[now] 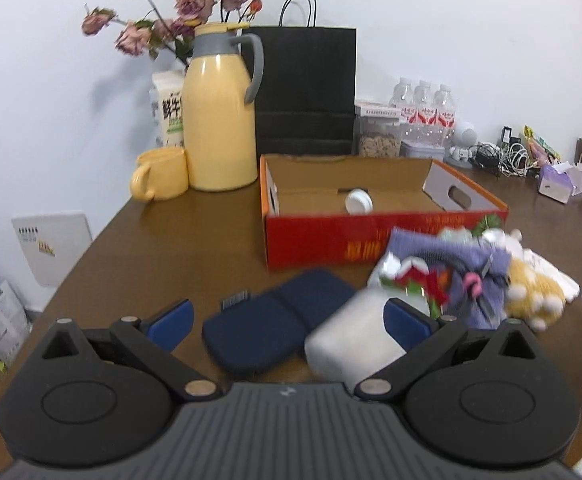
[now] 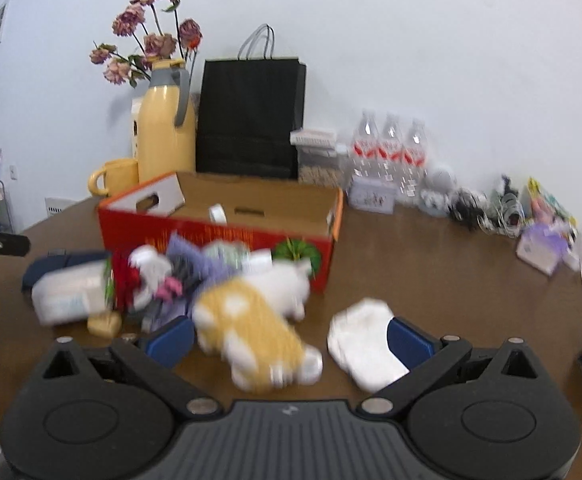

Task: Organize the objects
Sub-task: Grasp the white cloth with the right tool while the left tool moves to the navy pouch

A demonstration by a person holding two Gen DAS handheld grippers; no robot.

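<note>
Scattered objects are lying in a loose pile on the brown table [image 1: 195, 240], just in front of the red cardboard box [image 1: 331, 236]. The left gripper [image 1: 287, 326] is hovering low over the table with its jaws spread wide, and nothing is between its blue pads [image 1: 171, 322]. In the left wrist view, a navy pouch [image 1: 279, 320] is lying at about 12 o'clock from this gripper, inside the gap of the fingers, and a pale grey pouch [image 1: 351, 340] is sitting at about 1 o'clock, partly behind the right pad. A heap of purple cloth and small red and pink items [image 1: 451, 276] is resting further at 1 to 2 o'clock, touching the box front. The right gripper [image 2: 291, 338] is also standing released and grasping nothing. In the right wrist view, a yellow and white plush toy [image 2: 251, 320] is lying between its fingers at 11 to 12 o'clock, and a white folded cloth [image 2: 367, 340] is lying at 1 o'clock, just beside the right pad. The box is standing open at 12 o'clock, and a small white round thing [image 1: 358, 201] is lying inside it. Behind the box, a yellow thermos jug [image 1: 217, 120], a yellow mug [image 1: 159, 180] and a black paper bag [image 1: 303, 88] are standing near the wall. The nearest things are blurred, so finer details are hard to tell.
</note>
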